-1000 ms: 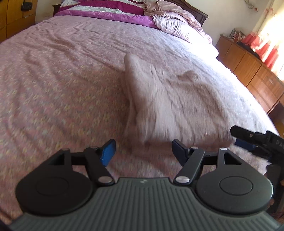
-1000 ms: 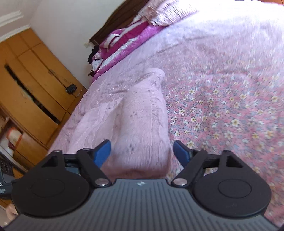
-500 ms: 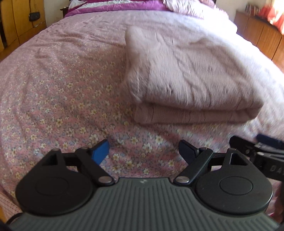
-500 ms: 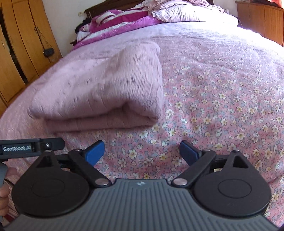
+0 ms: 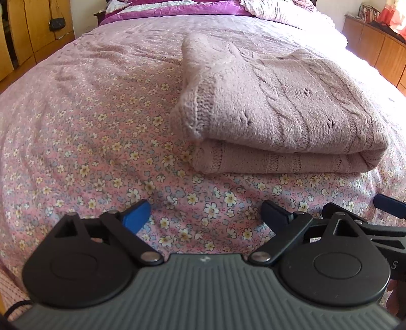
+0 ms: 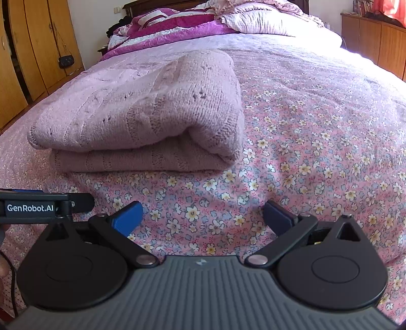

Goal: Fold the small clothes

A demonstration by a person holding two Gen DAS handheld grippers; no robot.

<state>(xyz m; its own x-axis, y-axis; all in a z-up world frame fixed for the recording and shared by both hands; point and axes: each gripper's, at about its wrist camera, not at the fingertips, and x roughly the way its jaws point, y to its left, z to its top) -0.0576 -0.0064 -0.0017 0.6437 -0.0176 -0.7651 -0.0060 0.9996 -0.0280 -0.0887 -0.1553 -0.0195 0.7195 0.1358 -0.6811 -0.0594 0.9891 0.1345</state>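
Note:
A pale pink knitted sweater [image 5: 274, 111] lies folded in a flat stack on the floral bedspread [image 5: 101, 142]. It also shows in the right wrist view [image 6: 142, 119], left of centre. My left gripper [image 5: 205, 215] is open and empty, low over the bedspread in front of the sweater, apart from it. My right gripper [image 6: 203, 215] is open and empty too, in front of the sweater's right end. The right gripper shows at the right edge of the left wrist view [image 5: 380, 218]. The left gripper shows at the left edge of the right wrist view [image 6: 38, 205].
Purple and white bedding and pillows [image 6: 203, 22] lie at the head of the bed. A wooden wardrobe [image 6: 33, 50] stands to the left with a small black bag [image 6: 66, 60] hanging on it. Wooden cabinets [image 6: 375, 38] stand along the right wall.
Both grippers have drawn back from the sweater towards the foot of the bed and levelled out. They stay open. The sweater rests folded and still.

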